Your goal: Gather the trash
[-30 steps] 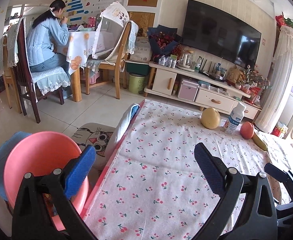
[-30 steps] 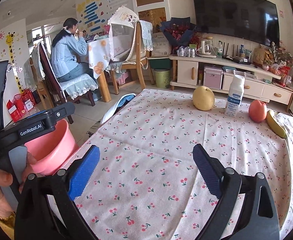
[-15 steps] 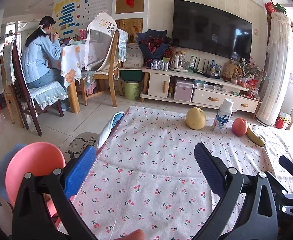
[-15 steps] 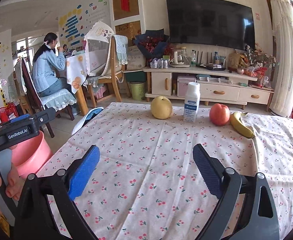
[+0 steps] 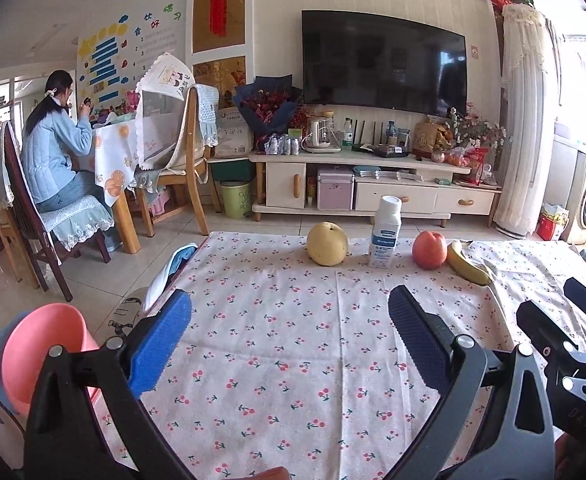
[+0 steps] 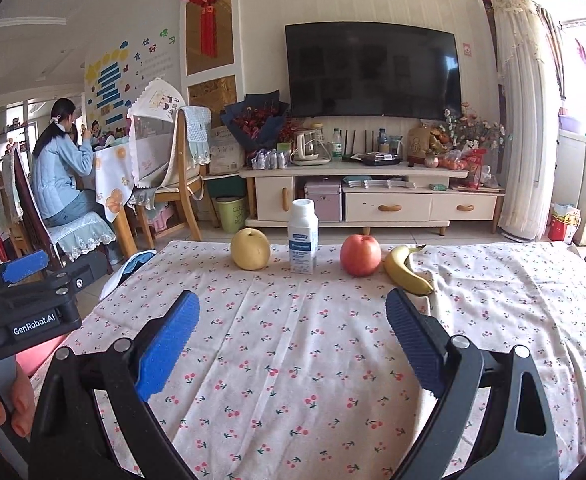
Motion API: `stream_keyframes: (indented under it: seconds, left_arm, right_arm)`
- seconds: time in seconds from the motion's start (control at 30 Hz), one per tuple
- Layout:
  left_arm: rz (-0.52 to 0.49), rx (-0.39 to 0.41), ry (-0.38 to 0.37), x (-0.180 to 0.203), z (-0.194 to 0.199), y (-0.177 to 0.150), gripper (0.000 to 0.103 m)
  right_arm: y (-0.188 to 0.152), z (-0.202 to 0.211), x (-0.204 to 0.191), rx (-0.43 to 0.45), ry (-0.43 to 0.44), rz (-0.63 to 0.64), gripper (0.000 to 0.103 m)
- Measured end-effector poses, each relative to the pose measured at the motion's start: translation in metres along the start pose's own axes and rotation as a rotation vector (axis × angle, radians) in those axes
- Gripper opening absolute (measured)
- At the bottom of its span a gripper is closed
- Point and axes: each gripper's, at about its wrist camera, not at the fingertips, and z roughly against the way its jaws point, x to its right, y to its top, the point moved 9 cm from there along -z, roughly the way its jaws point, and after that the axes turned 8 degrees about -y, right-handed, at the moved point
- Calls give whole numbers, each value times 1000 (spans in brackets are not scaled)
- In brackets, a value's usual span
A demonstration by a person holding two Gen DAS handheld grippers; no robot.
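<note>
Bare cherry-print tablecloth [image 6: 293,352] ahead of both claws; farther on, pear [image 6: 249,249], bottle [image 6: 302,241], apple [image 6: 360,255], banana [image 6: 407,272] blocking the far edge.

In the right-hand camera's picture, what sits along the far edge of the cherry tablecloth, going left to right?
Yellow pear → white bottle → red apple → banana.

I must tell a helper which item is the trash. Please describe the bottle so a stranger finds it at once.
On the cherry-print cloth, four things stand in a row at the far edge. The bottle is second from the left, between the pear and the apple. It alone is white, upright and capped; the others are fruit.
</note>
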Motion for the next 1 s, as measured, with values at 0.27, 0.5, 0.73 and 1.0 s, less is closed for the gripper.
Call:
stream_keyframes:
  seconds: [0.27,0.5,0.73,1.0]
  left_arm:
    - [-34,26,-30,43,9,5,99]
    - [-78,31,-49,75,16,6,99]
    - [-101,41,-45,91,21,8,99]
    - [-114,38,-48,97,22,7,99]
  right_arm:
    - [8,17,34,59,-58,0,93]
    - [10,27,54,86,-88,-16,94]
    - [14,33,76,110,-116,-51,94]
    - [14,37,90,124,-142,-63,94]
